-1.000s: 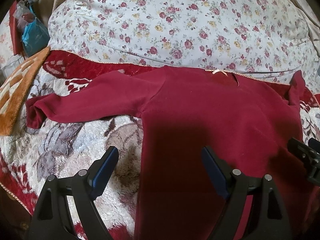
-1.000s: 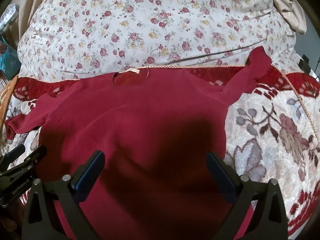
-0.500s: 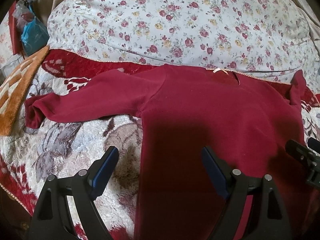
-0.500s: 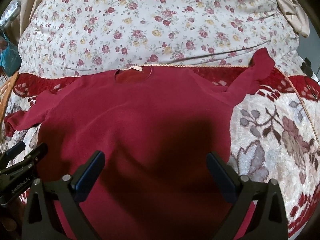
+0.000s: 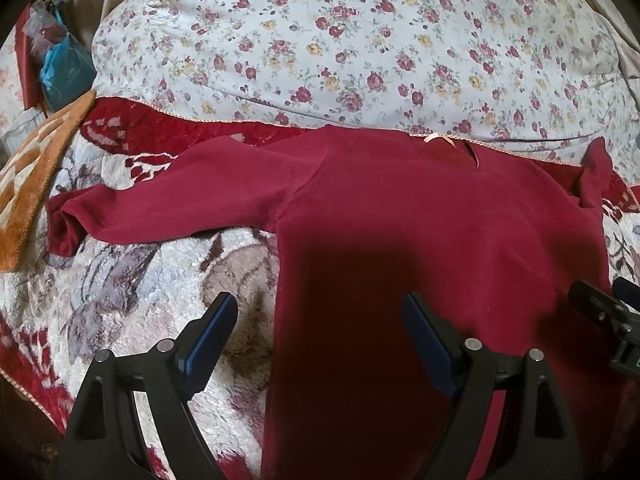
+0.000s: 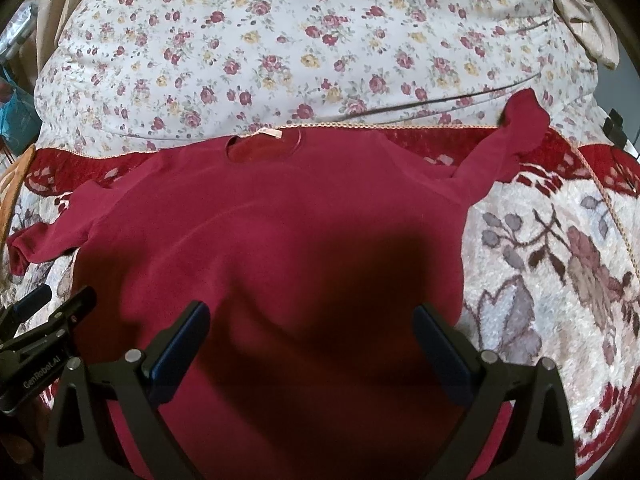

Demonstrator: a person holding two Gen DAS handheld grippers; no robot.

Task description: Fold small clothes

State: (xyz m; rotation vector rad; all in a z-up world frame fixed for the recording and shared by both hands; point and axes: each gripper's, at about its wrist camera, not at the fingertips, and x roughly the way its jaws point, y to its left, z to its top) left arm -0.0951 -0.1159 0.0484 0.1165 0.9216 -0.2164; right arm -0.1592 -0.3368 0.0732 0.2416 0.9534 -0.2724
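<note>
Hem of the red top (image 5: 400,240) cut off by the bottom edge, behind the gripper frames. Bag contents beside the orange mat (image 5: 36,176) too blurred to identify. Beige cloth (image 6: 580,12) beyond the floral quilt (image 6: 300,48) clipped by the frame.

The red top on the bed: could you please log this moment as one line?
stage: pre-fold | red top: flat, sleeves out, neck far | left gripper: open, over left hem edge | right gripper: open, empty

Dim, fisheye-warped, dark center shadow.
</note>
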